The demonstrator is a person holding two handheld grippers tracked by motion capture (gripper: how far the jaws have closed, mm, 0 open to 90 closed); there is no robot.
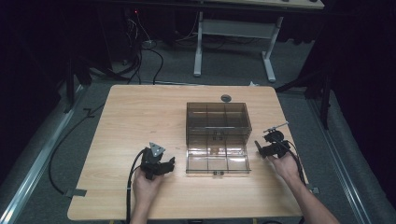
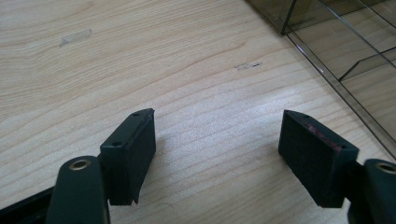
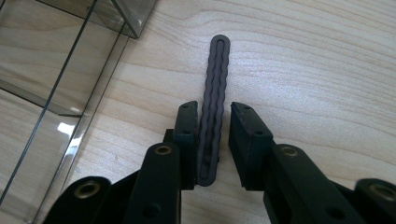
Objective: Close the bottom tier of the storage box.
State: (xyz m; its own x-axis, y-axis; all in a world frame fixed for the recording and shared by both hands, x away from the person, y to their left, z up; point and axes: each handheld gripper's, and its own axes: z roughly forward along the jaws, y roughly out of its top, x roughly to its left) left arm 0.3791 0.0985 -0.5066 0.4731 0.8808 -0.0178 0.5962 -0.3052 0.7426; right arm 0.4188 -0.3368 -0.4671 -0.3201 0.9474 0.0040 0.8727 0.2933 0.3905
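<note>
A long dark grey strip with wavy ridges [image 3: 217, 74] lies on the wooden table [image 1: 135, 121], just right of a clear smoky compartment box [image 1: 196, 122]. My right gripper [image 3: 215, 108] has its jaws around the strip's near end. The left pad touches the strip and a thin gap shows at the right pad. From above, the strip [image 1: 276, 126] sticks out beyond the right gripper [image 1: 271, 139]. My left gripper [image 1: 163, 165] rests open on the table left of the box, with only bare wood between its jaws [image 2: 217, 135].
The box's lid [image 1: 191, 161] lies folded open toward me, with dividers showing through it. A box corner [image 2: 336, 60] sits to the right in the left gripper view, and its wall [image 3: 70, 56] to the left in the right gripper view. A round grommet [image 1: 226, 98] is near the table's far edge.
</note>
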